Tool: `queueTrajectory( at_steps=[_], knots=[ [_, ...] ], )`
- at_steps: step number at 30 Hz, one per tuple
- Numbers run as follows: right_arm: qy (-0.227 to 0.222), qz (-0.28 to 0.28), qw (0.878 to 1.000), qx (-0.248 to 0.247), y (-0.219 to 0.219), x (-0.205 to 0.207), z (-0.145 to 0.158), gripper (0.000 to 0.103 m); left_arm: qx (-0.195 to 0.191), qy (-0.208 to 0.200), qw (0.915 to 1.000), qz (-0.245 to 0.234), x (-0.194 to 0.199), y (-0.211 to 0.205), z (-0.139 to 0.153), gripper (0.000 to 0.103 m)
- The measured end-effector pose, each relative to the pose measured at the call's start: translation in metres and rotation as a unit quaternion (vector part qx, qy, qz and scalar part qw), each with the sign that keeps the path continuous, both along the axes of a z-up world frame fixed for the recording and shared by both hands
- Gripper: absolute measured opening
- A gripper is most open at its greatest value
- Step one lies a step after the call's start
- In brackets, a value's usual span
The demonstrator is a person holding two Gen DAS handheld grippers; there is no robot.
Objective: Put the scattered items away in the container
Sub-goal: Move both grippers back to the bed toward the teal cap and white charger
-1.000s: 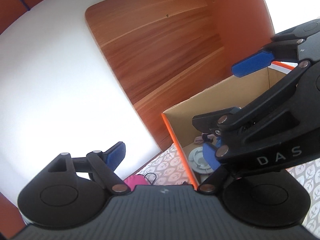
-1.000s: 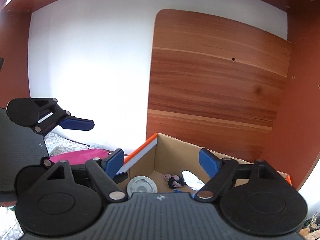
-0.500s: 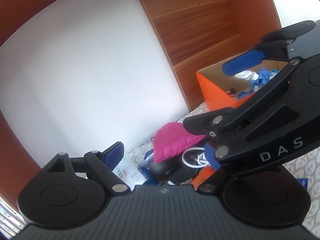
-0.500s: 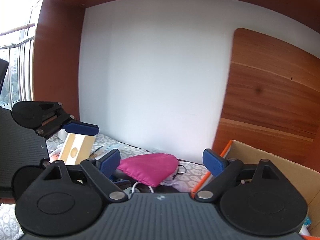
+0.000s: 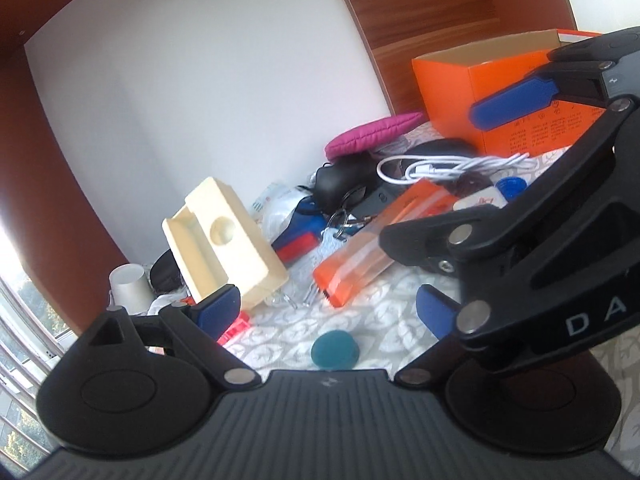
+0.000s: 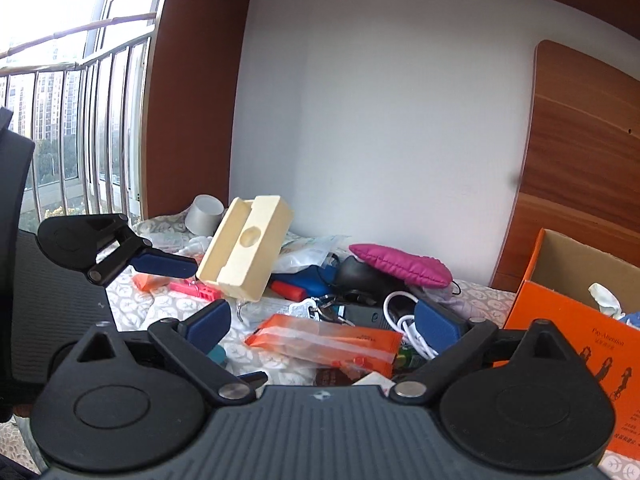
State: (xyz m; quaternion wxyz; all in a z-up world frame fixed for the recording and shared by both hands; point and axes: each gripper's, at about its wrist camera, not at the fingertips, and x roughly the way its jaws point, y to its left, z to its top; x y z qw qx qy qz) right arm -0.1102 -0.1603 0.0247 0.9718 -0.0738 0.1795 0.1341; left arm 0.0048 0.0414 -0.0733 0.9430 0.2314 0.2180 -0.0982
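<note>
The orange cardboard box (image 5: 448,88) (image 6: 560,344) stands at the right of the patterned cloth, with a white rag (image 6: 604,300) showing inside. Left of it lies a heap: a pink pouch (image 6: 400,264), a black mouse (image 6: 356,272), a coiled white cable (image 6: 404,320), an orange see-through packet (image 6: 320,340) (image 5: 372,240) and a tilted cream foam block (image 6: 248,248) (image 5: 224,240). A teal ball (image 5: 334,350) sits just ahead of my left gripper (image 5: 326,310). My right gripper (image 6: 323,328) hovers over the packet. Both jaws are opening with nothing between them.
A white cup (image 6: 204,214) lies at the back left beside a pink plastic piece (image 6: 192,288). Keys (image 5: 340,220) lie among the heap. A window with railings (image 6: 60,140) is at the left, a white wall behind, a wooden panel (image 6: 580,160) behind the box.
Both views have swung left from the inside of the box to the heap of items. The right gripper came down towards the cloth. Both pairs of jaws stand wider.
</note>
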Motion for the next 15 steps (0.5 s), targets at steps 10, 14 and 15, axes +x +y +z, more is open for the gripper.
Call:
queueTrajectory(
  at_steps=[10,14,15],
  knots=[
    [0.059,-0.043,0.997,0.040,-0.026,0.014,-0.036,0.096,-0.034,0.047,0.9975,0.039,0.021,0.034,-0.010,0.101],
    [0.086,-0.028,0.995,0.051,-0.028,0.025,-0.040,0.085,-0.035,0.052,0.9974,0.035,0.036,0.032,-0.011,0.101],
    [0.088,-0.023,0.994,0.053,-0.028,0.025,-0.040,0.082,-0.035,0.053,0.9974,0.034,0.038,0.031,-0.012,0.101]
  ],
)
